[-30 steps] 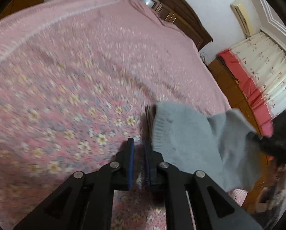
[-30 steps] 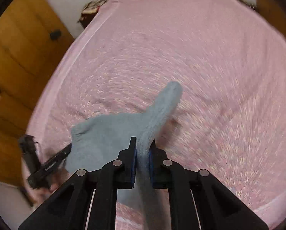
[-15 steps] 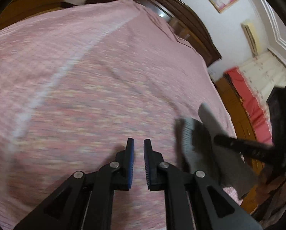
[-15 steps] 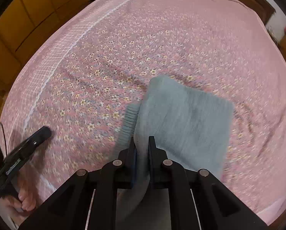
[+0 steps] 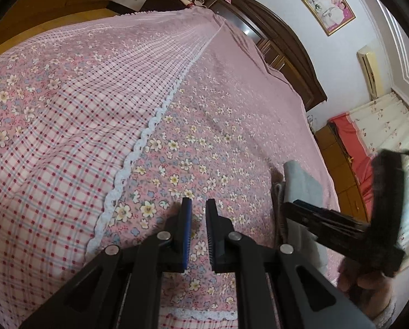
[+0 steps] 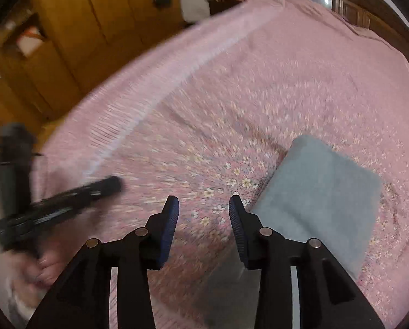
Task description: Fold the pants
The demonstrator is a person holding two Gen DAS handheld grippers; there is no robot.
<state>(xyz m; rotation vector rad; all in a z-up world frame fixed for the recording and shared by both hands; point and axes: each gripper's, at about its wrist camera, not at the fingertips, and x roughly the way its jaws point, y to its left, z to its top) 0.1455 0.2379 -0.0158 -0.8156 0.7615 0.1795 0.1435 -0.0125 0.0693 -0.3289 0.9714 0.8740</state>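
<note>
**Release after the fold: pants set down on the bed**

From the left wrist view we see the left hand-held gripper with its jaws nearly together and nothing between them, hanging over the flowered bedspread; a strip of white lace trim runs up the cover beside it; off to the right lies the grey pants, folded and resting on the bed near its edge, partly hidden behind the right hand-held gripper; a dark wooden headboard closes the far end.

From the right wrist view, the right hand-held gripper has its jaws apart and has just been opening; only the bedspread shows in the gap; the pants lie just to the right of the right finger as a compact folded block, flat on the cover; the picture is smeared, so we cannot be sure whether a lower grey flap near the bottom edge is tucked under or trailing loose; the left hand-held gripper shows as a blur at the left, well apart from the cloth.

We judge the step in hand to be letting go and clearing away; to do it well we would lift the open fingers straight off without dragging the top layer, then check that the edges sit square, and smooth any loose flap down before calling the fold finished.
</note>
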